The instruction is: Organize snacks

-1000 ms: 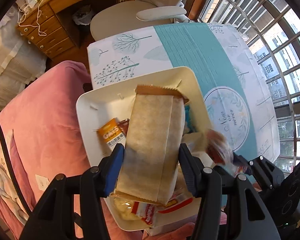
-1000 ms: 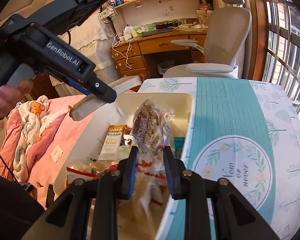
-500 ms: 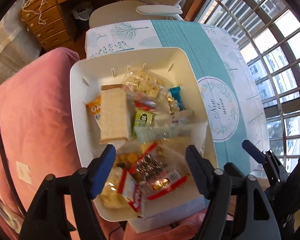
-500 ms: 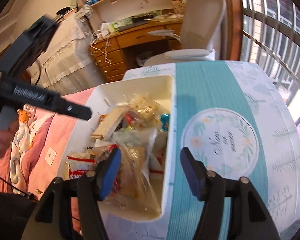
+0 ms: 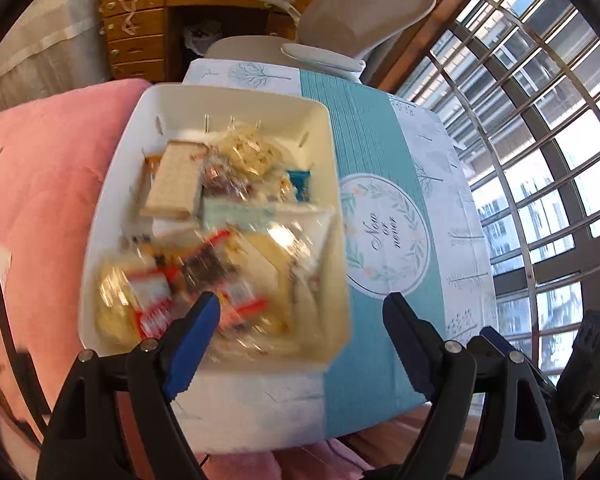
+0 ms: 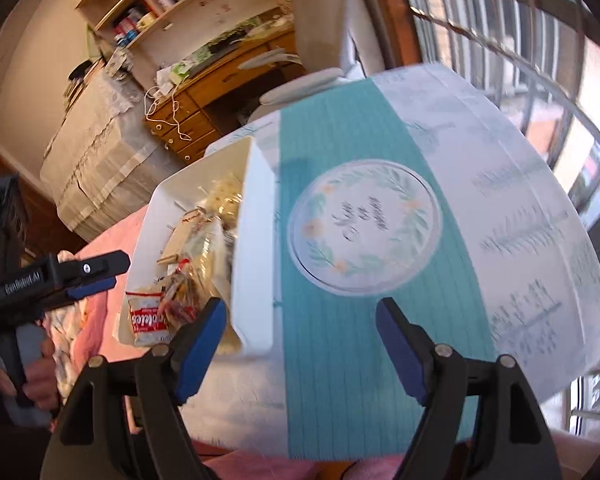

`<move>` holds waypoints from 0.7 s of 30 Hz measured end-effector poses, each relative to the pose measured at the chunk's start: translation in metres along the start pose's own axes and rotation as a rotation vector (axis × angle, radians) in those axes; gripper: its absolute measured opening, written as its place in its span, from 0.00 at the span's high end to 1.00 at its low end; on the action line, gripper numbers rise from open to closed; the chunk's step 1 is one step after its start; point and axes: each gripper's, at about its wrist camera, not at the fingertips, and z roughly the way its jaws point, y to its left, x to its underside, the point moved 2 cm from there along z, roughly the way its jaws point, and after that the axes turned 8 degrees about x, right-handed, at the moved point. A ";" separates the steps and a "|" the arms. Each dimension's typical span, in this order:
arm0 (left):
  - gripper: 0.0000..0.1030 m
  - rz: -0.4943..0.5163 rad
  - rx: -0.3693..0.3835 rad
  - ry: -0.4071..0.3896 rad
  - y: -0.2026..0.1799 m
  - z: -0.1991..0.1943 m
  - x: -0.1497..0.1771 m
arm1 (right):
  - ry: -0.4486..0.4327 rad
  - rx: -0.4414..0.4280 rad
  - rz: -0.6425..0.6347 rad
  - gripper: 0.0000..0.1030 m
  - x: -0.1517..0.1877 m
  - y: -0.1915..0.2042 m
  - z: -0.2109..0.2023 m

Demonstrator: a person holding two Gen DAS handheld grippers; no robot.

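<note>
Snacks [image 5: 220, 240] fill a white bin [image 5: 112, 216] on the left side of the table [image 5: 376, 152], next to a pink blanket [image 5: 40, 184]. The bin's long side runs from near to far. A tan wafer pack [image 5: 176, 180] lies on top, its long side pointing far. The left gripper [image 5: 300, 316] and the right gripper [image 6: 300, 320] have just been opening. Both now gape wide with nothing between the jaws.
</note>
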 end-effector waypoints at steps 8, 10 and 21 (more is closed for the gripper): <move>0.20 -0.032 -0.062 -0.050 -0.076 -0.001 0.070 | 0.070 0.010 -0.142 0.21 0.021 -0.051 -0.035; 0.20 -0.032 -0.080 -0.064 -0.094 -0.008 0.083 | 0.081 0.008 -0.172 0.21 0.023 -0.058 -0.046; 0.14 0.048 -0.157 -0.186 -0.153 -0.080 0.095 | 0.139 0.016 -0.262 0.16 0.011 -0.057 -0.117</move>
